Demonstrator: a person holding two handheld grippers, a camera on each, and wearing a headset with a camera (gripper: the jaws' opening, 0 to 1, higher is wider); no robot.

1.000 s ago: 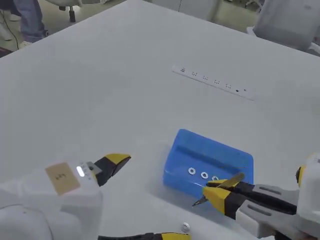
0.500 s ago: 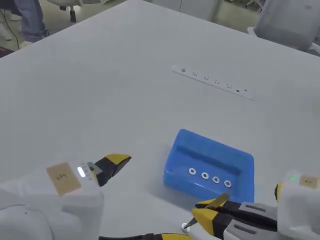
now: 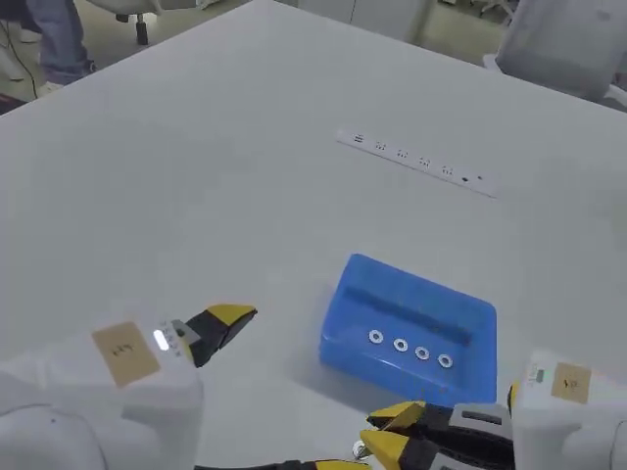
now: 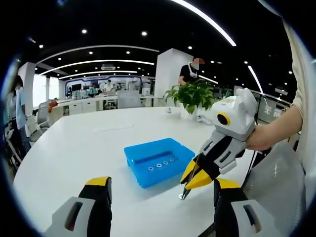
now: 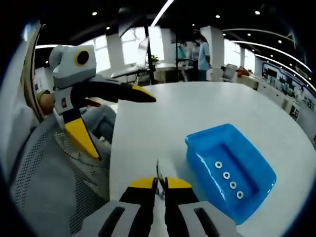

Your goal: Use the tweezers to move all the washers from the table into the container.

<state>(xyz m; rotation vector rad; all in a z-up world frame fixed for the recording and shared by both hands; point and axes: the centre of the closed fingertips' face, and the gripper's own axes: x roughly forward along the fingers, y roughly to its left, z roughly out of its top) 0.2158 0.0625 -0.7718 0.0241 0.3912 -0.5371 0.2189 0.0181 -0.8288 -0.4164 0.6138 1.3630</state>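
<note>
- The right tongs (image 5: 160,181) are clenched on the tweezers (image 5: 157,170). The thin metal legs come out between the two jaws, on the near side of the container (image 3: 411,284).
- The left tongs (image 4: 160,183) are released, with the jaws standing wide apart and nothing between them. They wait beside the container, on the side away from the right tongs.
- Four washers (image 3: 400,344) lie in a row on the floor of the container.
- One washer (image 3: 361,449) lies flat on the desk (image 3: 196,176), just in front of the near wall of the container, and the tweezer tips are very close to it. Whether they touch it, I cannot tell.
- I judge that the washer is very light, thin and stiff metal. The squeeze will not bend it, but it is smooth and lies flat on a smooth desk, so it can easily slide away or flip out of the tips.
- The best hold, I think, is across the ring: one tip through the hole and the other outside the rim.
- The tweezers look springy, so the pressure should be steady and gentle. Too much force could shoot the washer away from the container.
- The way over the near wall is short, and a low, slow carry seems enough.
</note>
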